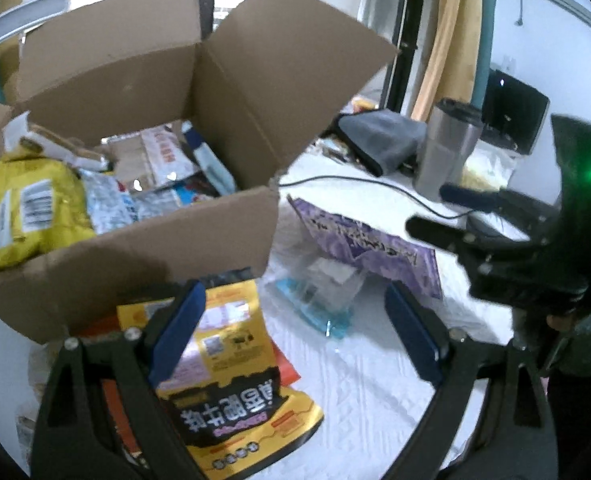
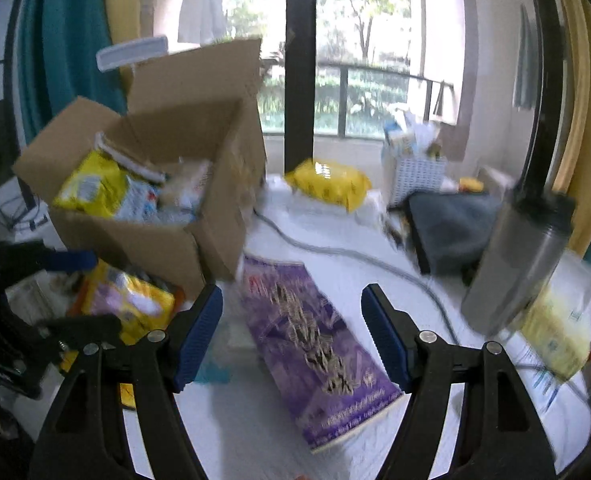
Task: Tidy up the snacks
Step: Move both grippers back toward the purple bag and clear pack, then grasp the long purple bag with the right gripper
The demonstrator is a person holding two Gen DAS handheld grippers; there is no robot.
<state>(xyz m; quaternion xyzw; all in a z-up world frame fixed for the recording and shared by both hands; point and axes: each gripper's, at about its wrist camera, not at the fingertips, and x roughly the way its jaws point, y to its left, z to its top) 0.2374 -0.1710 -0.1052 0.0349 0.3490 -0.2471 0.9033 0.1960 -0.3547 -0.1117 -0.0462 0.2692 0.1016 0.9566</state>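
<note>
An open cardboard box (image 1: pixel 143 240) (image 2: pixel 151 236) holds several snack packs, one a yellow bag (image 1: pixel 31 212). In front of the box a yellow and black snack bag (image 1: pixel 235 392) (image 2: pixel 131 300) lies flat, partly under my left finger. My left gripper (image 1: pixel 295 320) (image 2: pixel 83 292) is open above the white surface, holding nothing. A purple snack bag (image 1: pixel 371 244) (image 2: pixel 315 344) lies to the right of the box. My right gripper (image 2: pixel 291 296) (image 1: pixel 427 208) hovers open over it, pads apart from it. A clear and blue packet (image 1: pixel 319 300) lies beside the purple bag.
A grey steel tumbler (image 1: pixel 447 152) (image 2: pixel 515 264) stands at the right, a grey folded cloth (image 1: pixel 383 136) (image 2: pixel 451 224) behind it. A cable (image 2: pixel 335 250) runs across the white cover. Farther back lie a yellow bag (image 2: pixel 327 184) and a white basket (image 2: pixel 415 172).
</note>
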